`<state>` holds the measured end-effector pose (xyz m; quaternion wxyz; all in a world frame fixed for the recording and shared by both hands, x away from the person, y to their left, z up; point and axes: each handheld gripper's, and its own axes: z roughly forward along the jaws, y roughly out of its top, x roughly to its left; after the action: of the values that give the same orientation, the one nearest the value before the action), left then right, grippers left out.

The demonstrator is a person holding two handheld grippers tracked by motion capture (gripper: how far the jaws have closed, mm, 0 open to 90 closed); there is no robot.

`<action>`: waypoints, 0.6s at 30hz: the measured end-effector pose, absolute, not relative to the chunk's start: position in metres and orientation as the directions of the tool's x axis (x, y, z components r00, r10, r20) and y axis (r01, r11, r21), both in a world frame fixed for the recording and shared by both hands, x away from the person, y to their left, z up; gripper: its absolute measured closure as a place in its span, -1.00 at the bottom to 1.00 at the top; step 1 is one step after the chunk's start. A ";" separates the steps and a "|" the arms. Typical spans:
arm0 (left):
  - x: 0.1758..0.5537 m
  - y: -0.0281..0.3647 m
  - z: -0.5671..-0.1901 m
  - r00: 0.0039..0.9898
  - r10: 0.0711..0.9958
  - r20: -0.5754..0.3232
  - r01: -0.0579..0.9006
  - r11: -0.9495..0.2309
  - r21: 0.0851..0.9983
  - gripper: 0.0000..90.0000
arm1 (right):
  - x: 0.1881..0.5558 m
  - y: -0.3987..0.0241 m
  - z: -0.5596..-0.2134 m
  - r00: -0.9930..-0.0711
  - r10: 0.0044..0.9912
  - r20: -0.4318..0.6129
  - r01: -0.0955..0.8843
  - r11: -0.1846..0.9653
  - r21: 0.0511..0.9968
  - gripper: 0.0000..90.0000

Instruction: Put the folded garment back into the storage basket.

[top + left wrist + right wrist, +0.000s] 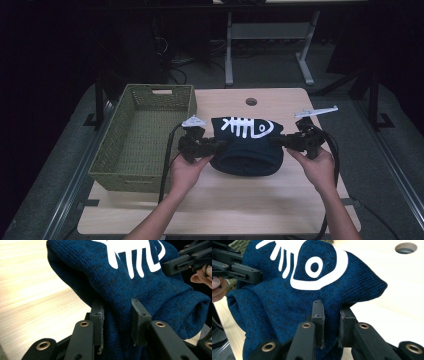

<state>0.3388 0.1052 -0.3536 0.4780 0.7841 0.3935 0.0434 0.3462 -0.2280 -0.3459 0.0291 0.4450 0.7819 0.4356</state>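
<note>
High view: left gripper (218, 145) and right gripper (278, 142) both clamped on the blue beanie (246, 145), lifted off the table (225, 200); basket (145, 135) drop's probably what's left.

The sweater (246, 145) is dark blue knit, flecked with black, and it is bearing a white fish-skeleton print (248, 127) with a round eye on its upper face. It is hanging bunched and folded, stretched sideways between the left gripper (220, 144) and the right gripper (278, 141), each one pinching a fold of knit at one end. The printed face is tilting up and away, while the lower part is sagging in a rounded roll toward the bench (220, 205). In the left gripper view a rolled hem or cuff is drooping at the right. It is sitting over the middle of the bench.
</note>
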 end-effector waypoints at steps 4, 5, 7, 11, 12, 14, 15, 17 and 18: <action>0.340 0.115 -0.348 0.682 0.661 -0.311 0.576 -0.225 0.786 0.51 | 0.349 -0.218 -0.338 -0.611 0.710 0.351 0.666 0.221 0.713 0.74; 0.341 0.119 -0.345 0.683 0.663 -0.306 0.573 -0.228 0.787 0.51 | 0.350 -0.215 -0.336 -0.612 0.710 0.347 0.665 0.225 0.712 0.74; 0.341 0.121 -0.344 0.681 0.664 -0.308 0.573 -0.223 0.788 0.51 | 0.351 -0.213 -0.334 -0.614 0.709 0.346 0.664 0.227 0.712 0.74; 0.341 0.131 -0.339 0.673 0.669 -0.316 0.578 -0.210 0.788 0.51 | 0.353 -0.203 -0.327 -0.620 0.703 0.348 0.664 0.233 0.710 0.73; 0.341 0.135 -0.337 0.671 0.672 -0.312 0.576 -0.208 0.791 0.51 | 0.355 -0.199 -0.325 -0.628 0.697 0.346 0.658 0.239 0.714 0.73; 0.340 0.139 -0.335 0.669 0.676 -0.309 0.575 -0.207 0.791 0.51 | 0.358 -0.195 -0.323 -0.633 0.692 0.347 0.656 0.242 0.715 0.73; 0.340 0.139 -0.335 0.669 0.676 -0.309 0.575 -0.207 0.791 0.51 | 0.358 -0.195 -0.323 -0.633 0.692 0.347 0.656 0.242 0.715 0.73; 0.340 0.144 -0.333 0.663 0.680 -0.313 0.579 -0.202 0.790 0.51 | 0.360 -0.191 -0.322 -0.639 0.689 0.343 0.652 0.247 0.717 0.73; 0.341 0.147 -0.332 0.664 0.681 -0.310 0.577 -0.203 0.791 0.51 | 0.360 -0.188 -0.320 -0.639 0.688 0.344 0.652 0.248 0.716 0.73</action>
<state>0.3407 0.1467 -0.3323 0.4830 0.7736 0.4066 0.0537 0.3603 -0.1883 -0.3205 0.0199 0.4242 0.7895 0.4430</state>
